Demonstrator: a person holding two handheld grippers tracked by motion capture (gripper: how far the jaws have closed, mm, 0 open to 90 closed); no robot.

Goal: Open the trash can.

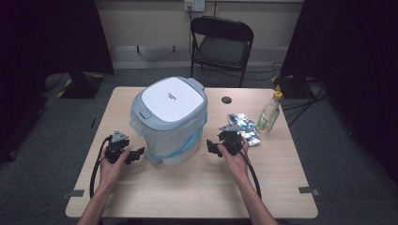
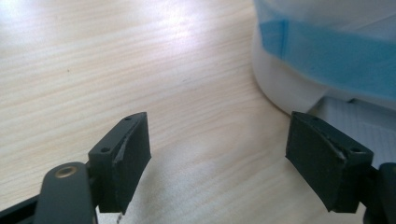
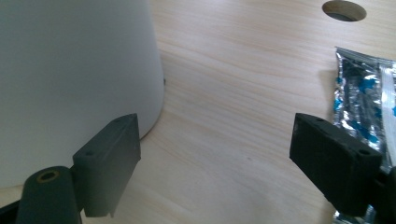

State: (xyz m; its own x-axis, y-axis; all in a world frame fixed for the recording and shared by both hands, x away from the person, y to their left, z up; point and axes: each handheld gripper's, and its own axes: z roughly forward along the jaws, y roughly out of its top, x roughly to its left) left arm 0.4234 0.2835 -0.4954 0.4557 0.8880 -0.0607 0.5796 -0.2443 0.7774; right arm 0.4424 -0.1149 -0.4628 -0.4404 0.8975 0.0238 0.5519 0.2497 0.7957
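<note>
High view: I'm at the wooden table (image 1: 187,187), one tool in each hand. My left gripper (image 1: 133,155) sits low at the table's left side, jaws aimed at the base of the white bin (image 1: 170,119), just beside it, not touching as far as I can tell. My right gripper (image 1: 215,145) is on the bin's other side, near its lower wall. Bin stands upright mid-table, grey-rimmed lid shut, clear liner w/ blue band hanging out around the body. Right of my right hand: a silver-and-blue foil packet (image 1: 245,126) flat on the table, then a small clear bottle (image 1: 269,114) w/ yellow cap, upright near the right edge. Black folding chair (image 1: 221,44) behind the table.

Left gripper view: my left gripper (image 2: 218,156) has both jaws spread wide, bare wood btwn them, nothing pinched. The bin (image 2: 327,56) fills the top right corner; its blue liner band shows above the white base, and the base curves close to my right-hand jaw.

Right gripper view: my right gripper (image 3: 215,158) is also spread, only table grain btwn the pads. The bin's white wall (image 3: 74,70) stands just behind the left-hand jaw; can't tell if they touch. The foil packet (image 3: 362,88) lies behind the other jaw. A round hole (image 3: 344,10) in the tabletop shows at the top.
</note>
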